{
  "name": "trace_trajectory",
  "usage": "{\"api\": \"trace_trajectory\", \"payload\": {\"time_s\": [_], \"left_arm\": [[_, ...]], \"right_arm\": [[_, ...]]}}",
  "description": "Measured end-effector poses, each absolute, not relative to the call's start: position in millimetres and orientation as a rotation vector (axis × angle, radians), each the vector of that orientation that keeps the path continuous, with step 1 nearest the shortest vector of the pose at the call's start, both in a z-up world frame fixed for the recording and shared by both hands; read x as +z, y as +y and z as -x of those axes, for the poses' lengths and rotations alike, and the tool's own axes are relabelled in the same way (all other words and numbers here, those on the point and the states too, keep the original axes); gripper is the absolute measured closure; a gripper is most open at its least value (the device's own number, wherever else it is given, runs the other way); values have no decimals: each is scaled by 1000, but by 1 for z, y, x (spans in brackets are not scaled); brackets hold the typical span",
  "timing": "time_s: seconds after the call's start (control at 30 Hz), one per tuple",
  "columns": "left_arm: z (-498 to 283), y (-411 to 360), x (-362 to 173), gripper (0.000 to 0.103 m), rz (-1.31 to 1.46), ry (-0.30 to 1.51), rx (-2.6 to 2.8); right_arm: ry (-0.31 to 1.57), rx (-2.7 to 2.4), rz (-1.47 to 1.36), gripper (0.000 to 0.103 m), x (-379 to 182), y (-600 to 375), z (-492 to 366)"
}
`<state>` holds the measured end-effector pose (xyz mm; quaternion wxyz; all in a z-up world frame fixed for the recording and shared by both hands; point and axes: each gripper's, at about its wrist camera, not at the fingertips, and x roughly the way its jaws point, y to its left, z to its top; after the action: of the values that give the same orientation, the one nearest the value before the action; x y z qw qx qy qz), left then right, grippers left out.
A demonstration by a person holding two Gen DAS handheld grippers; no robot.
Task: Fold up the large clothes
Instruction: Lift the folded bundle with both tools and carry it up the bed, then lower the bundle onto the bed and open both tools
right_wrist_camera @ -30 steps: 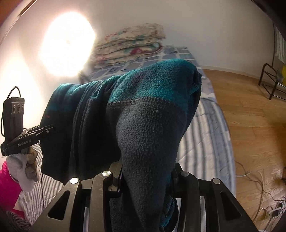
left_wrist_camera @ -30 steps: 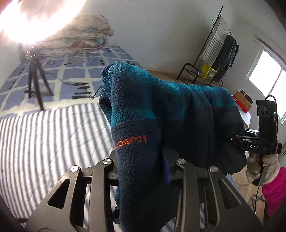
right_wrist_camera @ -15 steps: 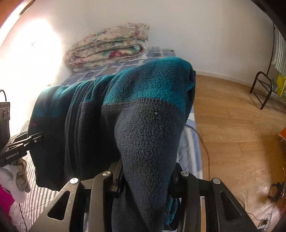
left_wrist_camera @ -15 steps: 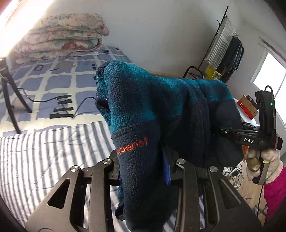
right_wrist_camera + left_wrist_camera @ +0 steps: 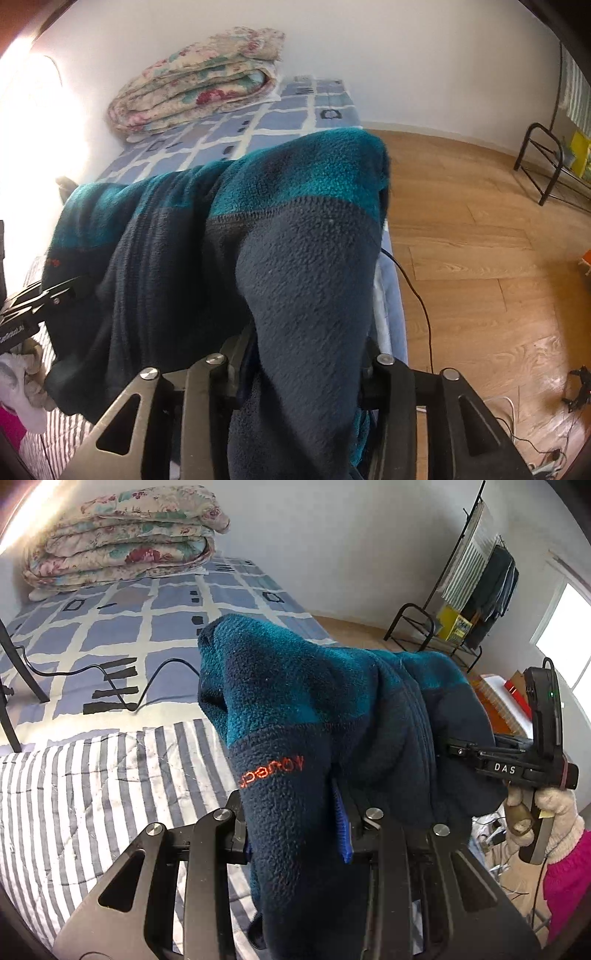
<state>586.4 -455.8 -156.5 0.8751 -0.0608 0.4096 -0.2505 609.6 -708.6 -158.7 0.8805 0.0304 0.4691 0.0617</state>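
A dark navy and teal fleece jacket [image 5: 314,701] hangs bunched between both grippers above the bed. My left gripper [image 5: 299,830] is shut on a navy fold with orange lettering; a blue tag hangs by its right finger. In the right wrist view the same jacket [image 5: 295,258] drapes over my right gripper [image 5: 310,362]. Its jaws are opening, with thick fleece still filling the gap between them. The right gripper [image 5: 480,755] shows at the jacket's far end in the left view, held by a gloved hand [image 5: 554,812]. The left gripper [image 5: 48,295] shows at the left edge of the right view.
Below lies a grey-and-white striped cover [image 5: 92,794] on a blue checked sheet [image 5: 129,627]. A folded floral quilt [image 5: 118,542] sits at the bed's head. A tripod leg [image 5: 11,686] and black cable [image 5: 147,686] rest on the sheet. A clothes rack [image 5: 480,590] stands on the wooden floor [image 5: 480,258].
Both grippers carried the jacket forward and lower toward the bed's head; the tripod and bright lamp slid out to the left. The right jaws stand slightly wider.
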Motion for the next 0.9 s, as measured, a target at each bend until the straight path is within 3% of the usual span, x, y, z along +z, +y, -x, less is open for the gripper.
{"api": "trace_trajectory", "payload": {"time_s": [0.13,0.5,0.9], "left_arm": [[-591,-456,-164,65,110,872,-493],[-568,-445,-142,65,44,781,-481],[-500,-424,-93,65,17,677,-512]], "right_arm": [[989,18,-18,41,-165,-709,-618],[1017,-97,16,24,-170,-719,-611],[895,-164,-20,27,-121,-707,-548]]}}
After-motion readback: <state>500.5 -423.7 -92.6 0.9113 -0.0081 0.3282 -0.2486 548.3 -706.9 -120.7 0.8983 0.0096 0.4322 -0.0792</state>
